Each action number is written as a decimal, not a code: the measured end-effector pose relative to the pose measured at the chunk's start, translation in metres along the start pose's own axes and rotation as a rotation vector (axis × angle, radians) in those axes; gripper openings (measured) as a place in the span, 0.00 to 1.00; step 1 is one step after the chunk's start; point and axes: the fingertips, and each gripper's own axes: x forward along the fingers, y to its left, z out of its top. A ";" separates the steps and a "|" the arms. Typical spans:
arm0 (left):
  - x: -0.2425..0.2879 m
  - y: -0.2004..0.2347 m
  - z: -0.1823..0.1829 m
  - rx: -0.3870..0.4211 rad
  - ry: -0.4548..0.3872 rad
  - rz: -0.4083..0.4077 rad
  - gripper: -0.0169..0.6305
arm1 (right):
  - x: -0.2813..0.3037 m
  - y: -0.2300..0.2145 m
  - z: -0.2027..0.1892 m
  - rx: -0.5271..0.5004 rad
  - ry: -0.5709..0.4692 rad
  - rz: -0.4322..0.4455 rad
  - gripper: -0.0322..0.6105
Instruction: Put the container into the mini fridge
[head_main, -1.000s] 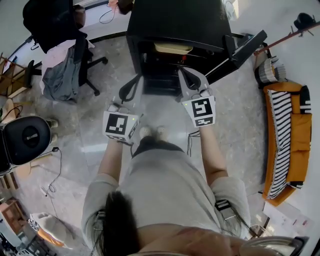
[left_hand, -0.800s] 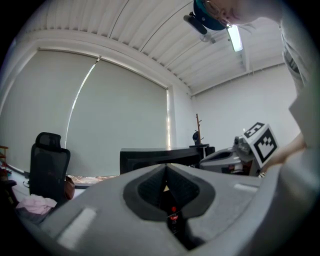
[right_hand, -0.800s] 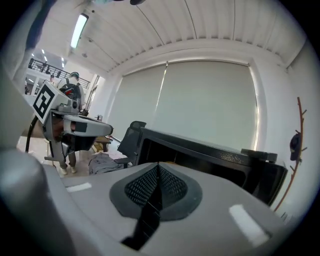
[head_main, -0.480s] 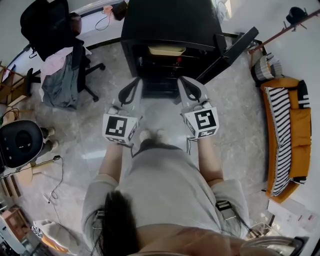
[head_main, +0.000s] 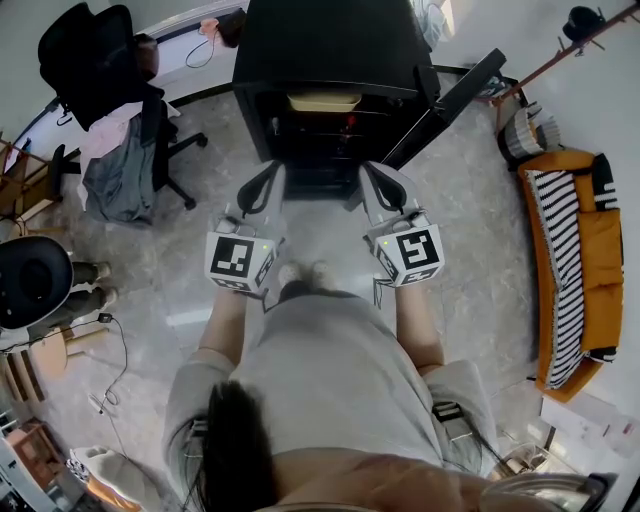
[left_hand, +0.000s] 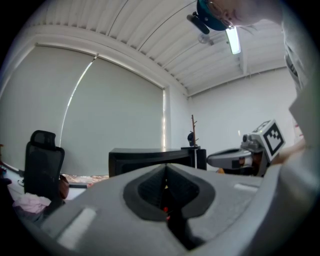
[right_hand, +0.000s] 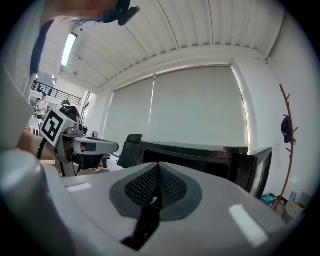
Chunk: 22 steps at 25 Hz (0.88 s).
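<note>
The black mini fridge (head_main: 330, 60) stands ahead of me with its door (head_main: 455, 95) swung open to the right. A cream container (head_main: 325, 101) rests on the top shelf inside. My left gripper (head_main: 270, 176) and right gripper (head_main: 372, 172) hover side by side just in front of the fridge's lower opening, apart from the container. Both are shut with nothing between their pads. The left gripper view shows the fridge (left_hand: 150, 156) past the joined jaws, and the right gripper (left_hand: 240, 155) beside it. In the right gripper view the fridge (right_hand: 200, 156) and its door (right_hand: 261, 167) stand ahead.
An office chair (head_main: 125, 150) draped with clothes stands at the left. An orange sofa (head_main: 580, 250) with a striped cushion lines the right wall, with a basket (head_main: 520, 135) near the door. A round black object (head_main: 30, 280) and cables (head_main: 110, 350) lie on the floor at left.
Both grippers have drawn back a little from the fridge toward my body, the right one more. They stay shut and the container stays on the shelf.
</note>
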 end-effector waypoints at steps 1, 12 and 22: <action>0.000 -0.002 0.001 0.001 -0.002 -0.002 0.03 | -0.002 0.000 0.000 0.002 -0.004 -0.002 0.05; 0.005 -0.020 0.004 0.006 -0.011 -0.026 0.03 | -0.019 -0.003 0.009 0.015 -0.081 -0.004 0.05; 0.006 -0.017 0.003 0.008 -0.013 -0.015 0.03 | -0.016 0.000 0.008 0.018 -0.085 0.006 0.05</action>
